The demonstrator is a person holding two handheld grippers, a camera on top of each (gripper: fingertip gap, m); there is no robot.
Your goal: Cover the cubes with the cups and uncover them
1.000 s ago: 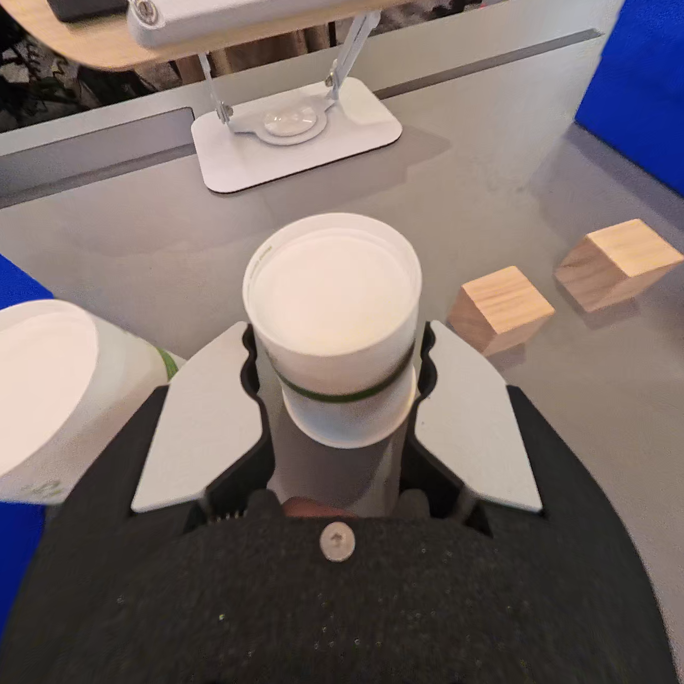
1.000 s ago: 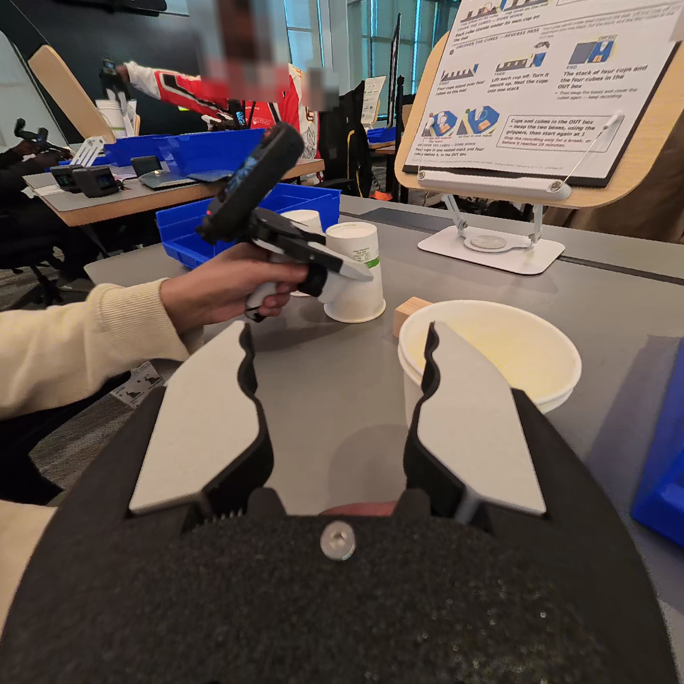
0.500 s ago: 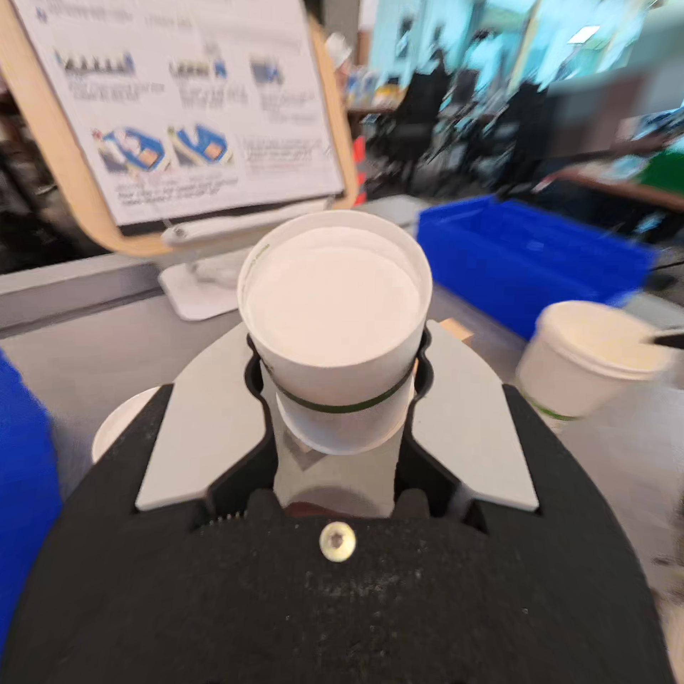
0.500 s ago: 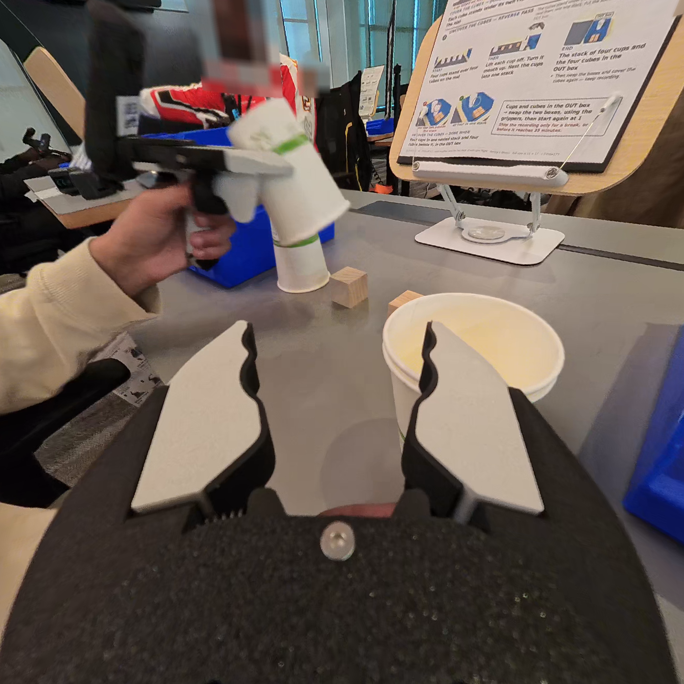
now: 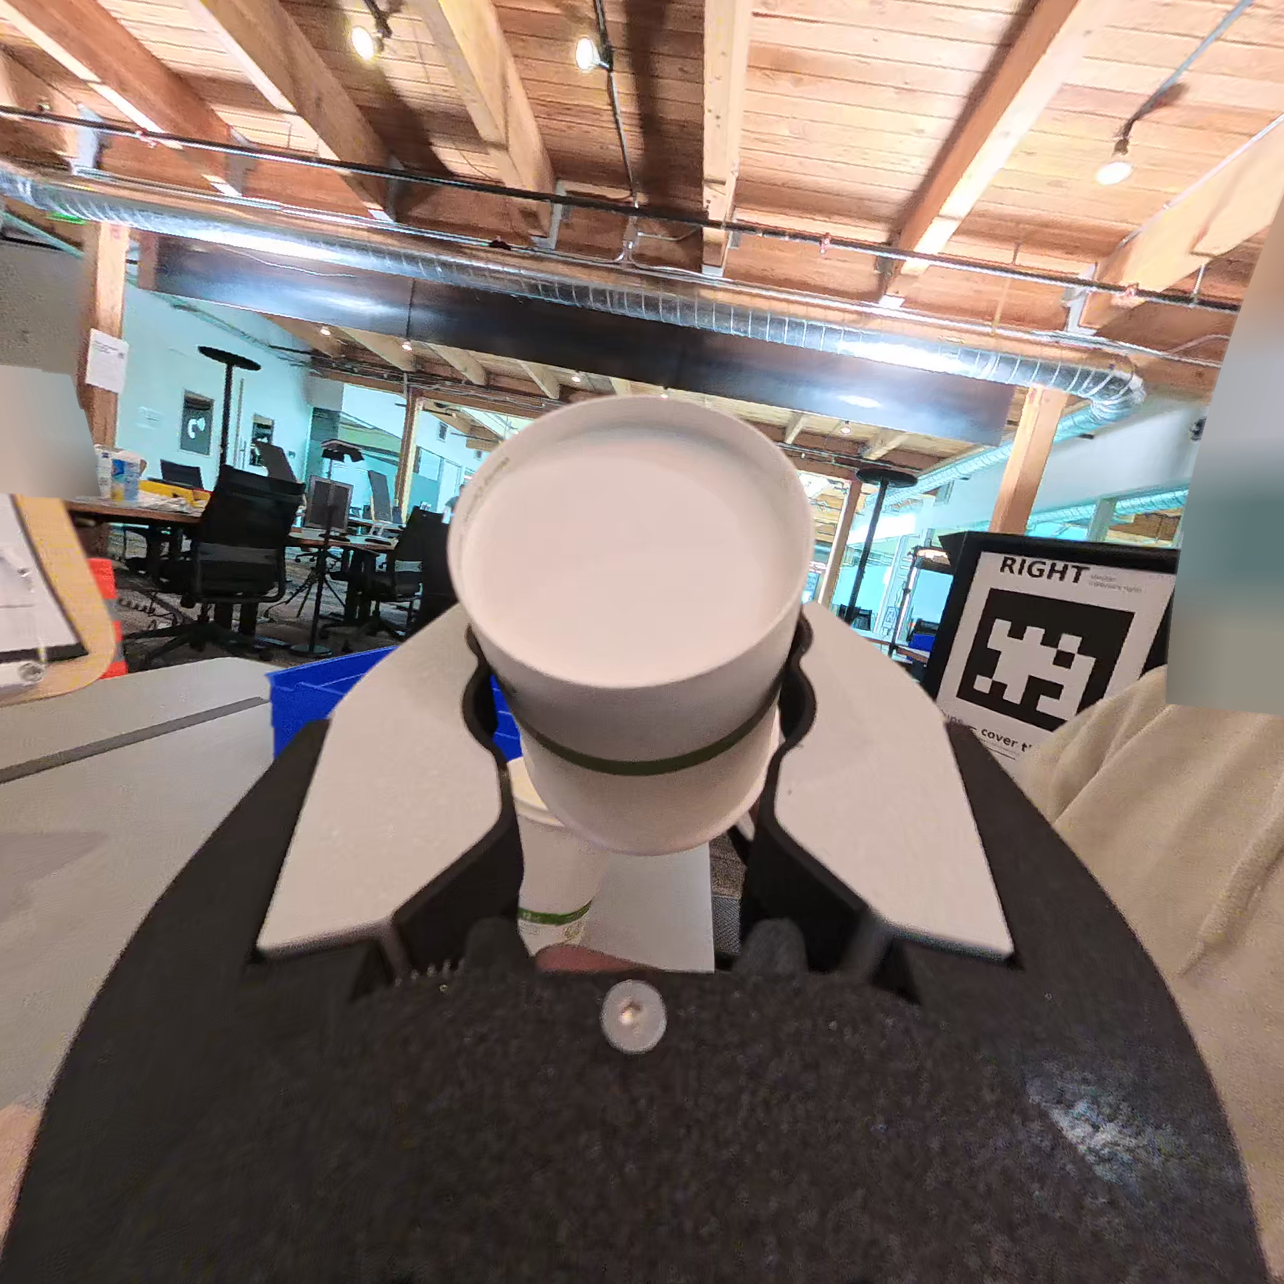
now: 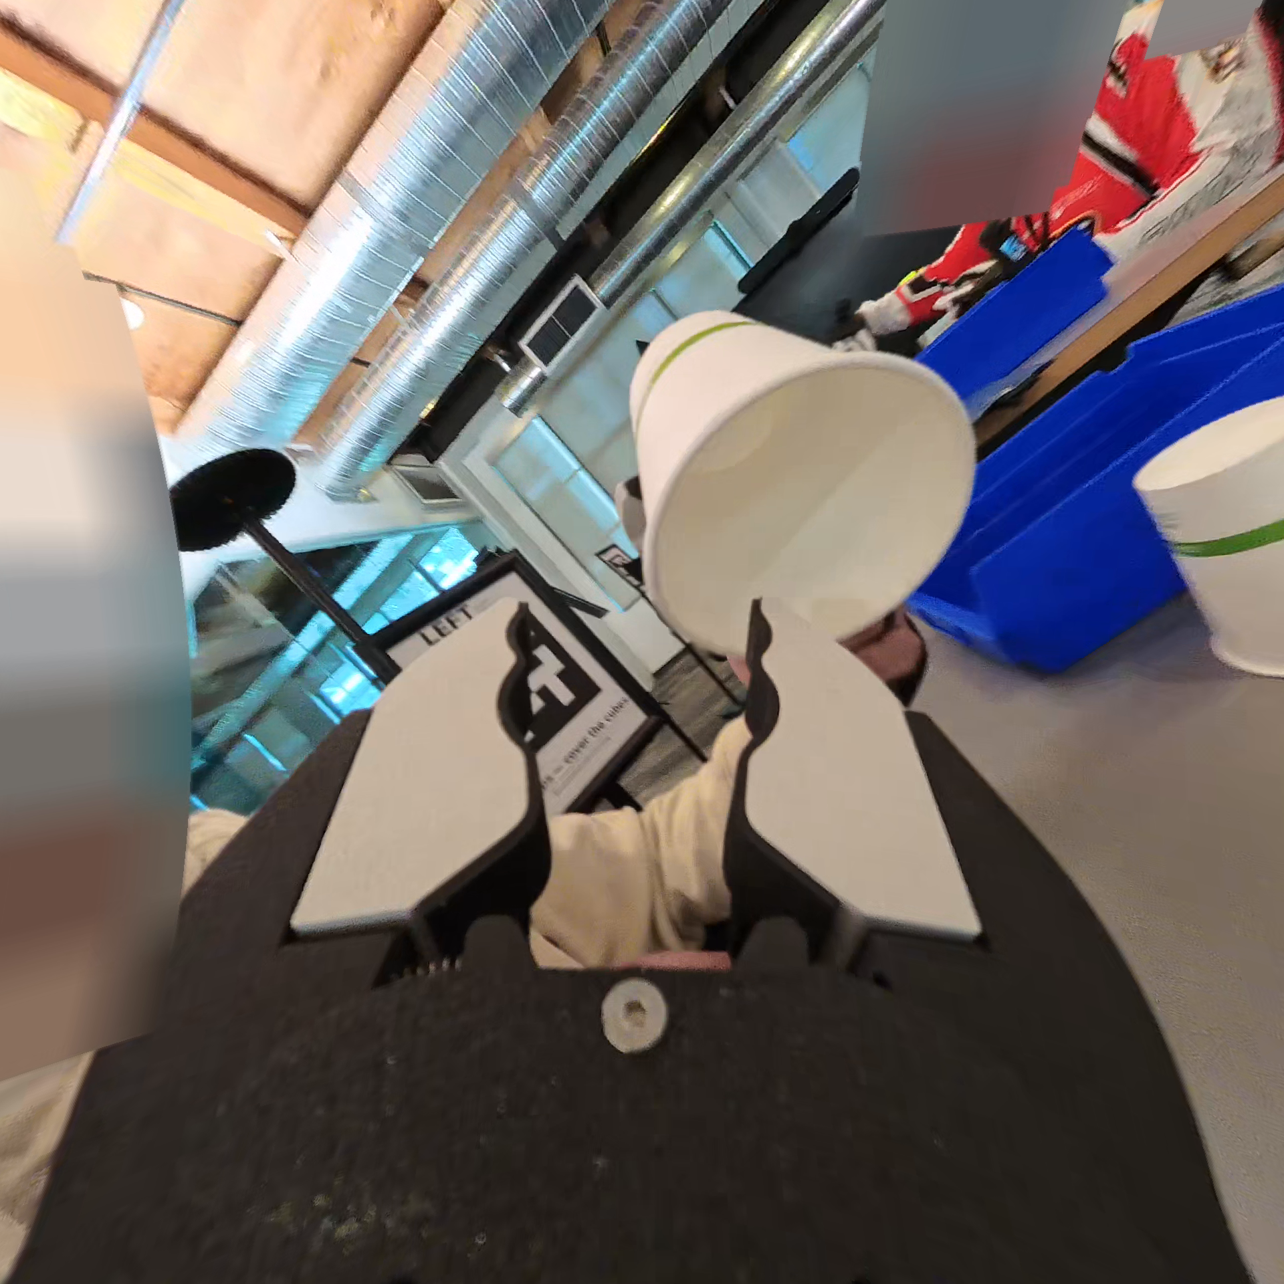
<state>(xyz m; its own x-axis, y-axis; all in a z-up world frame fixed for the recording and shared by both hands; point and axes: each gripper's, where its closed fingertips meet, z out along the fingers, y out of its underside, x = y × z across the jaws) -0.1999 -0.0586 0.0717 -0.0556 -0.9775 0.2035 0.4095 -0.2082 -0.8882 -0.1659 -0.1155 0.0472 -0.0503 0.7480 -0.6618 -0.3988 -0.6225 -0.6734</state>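
Gripping a white paper cup [image 5: 629,625] around its middle, the left gripper [image 5: 632,702] holds it raised, base toward the camera. Its mouth faces the right gripper [image 6: 636,667], whose jaws are parted and empty, just beside its rim.

The left tool [image 5: 632,695] is tipped up high with its two fingers squeezed tight on something, while the right tool [image 6: 636,625] is tilted sideways with its fingers wide apart and empty.

Paper cups: three — held cup [image 5: 629,625], cup below [image 5: 556,882], upside-down cup [image 6: 1223,549]. Blue bins [image 6: 1084,528]: two.
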